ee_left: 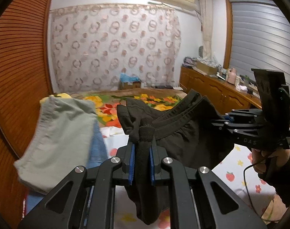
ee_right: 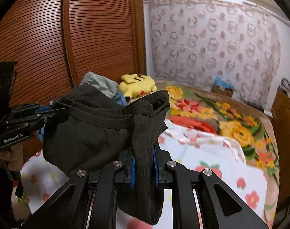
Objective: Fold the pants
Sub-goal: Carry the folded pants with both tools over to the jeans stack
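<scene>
Black pants [ee_left: 183,133] with an elastic waistband hang in the air above the bed, stretched between both grippers. My left gripper [ee_left: 142,152] is shut on a bunched end of the black pants; it also shows at the left of the right wrist view [ee_right: 49,112]. My right gripper [ee_right: 145,164] is shut on the other bunched end of the pants [ee_right: 83,133]; it also shows at the right of the left wrist view [ee_left: 221,121]. The lower part of the pants droops below both sets of fingers.
The bed carries a white strawberry-print sheet [ee_right: 211,164] and a flowered blanket [ee_right: 230,126]. A pile of grey-green [ee_left: 57,137] and blue clothes lies at the left, with a yellow plush toy [ee_right: 137,85]. A slatted wooden wardrobe [ee_right: 49,38] stands left, a cluttered wooden cabinet [ee_left: 217,89] right.
</scene>
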A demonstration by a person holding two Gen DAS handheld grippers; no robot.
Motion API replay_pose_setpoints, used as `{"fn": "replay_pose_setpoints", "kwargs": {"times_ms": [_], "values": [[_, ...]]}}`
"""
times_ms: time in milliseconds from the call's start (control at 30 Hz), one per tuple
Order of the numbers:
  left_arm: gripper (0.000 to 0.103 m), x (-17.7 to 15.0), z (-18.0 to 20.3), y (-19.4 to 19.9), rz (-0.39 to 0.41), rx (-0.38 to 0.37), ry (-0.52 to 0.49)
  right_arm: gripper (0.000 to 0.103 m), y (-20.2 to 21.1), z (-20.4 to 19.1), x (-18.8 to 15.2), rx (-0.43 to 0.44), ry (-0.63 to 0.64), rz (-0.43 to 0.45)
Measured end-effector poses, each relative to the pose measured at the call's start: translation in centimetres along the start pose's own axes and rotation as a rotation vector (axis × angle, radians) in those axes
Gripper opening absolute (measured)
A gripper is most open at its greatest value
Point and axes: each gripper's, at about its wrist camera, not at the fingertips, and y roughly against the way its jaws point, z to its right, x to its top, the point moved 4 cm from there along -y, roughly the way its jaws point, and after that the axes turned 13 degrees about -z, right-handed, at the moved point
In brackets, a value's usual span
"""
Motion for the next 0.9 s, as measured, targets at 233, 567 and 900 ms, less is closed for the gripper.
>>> {"fn": "replay_pose_setpoints", "kwargs": {"times_ms": [233,567,900], "values": [[0.014,0.5,-4.3,2.5,0.044,0.080,0.056,0.014,-2.9,-2.4,3.7,0.026,0.107,0.016],[0.014,-0.4,-10.2,2.6,0.058,0.177,0.137,0.014,-7.6,-2.9,8.0,0.089,0.166,-0.003],[0.014,-0.8,-12.5,1.6,0.080,0.154,0.222,0.014,-10.5,-3.5,13.0,0.053,0.226,-0.023]]}}
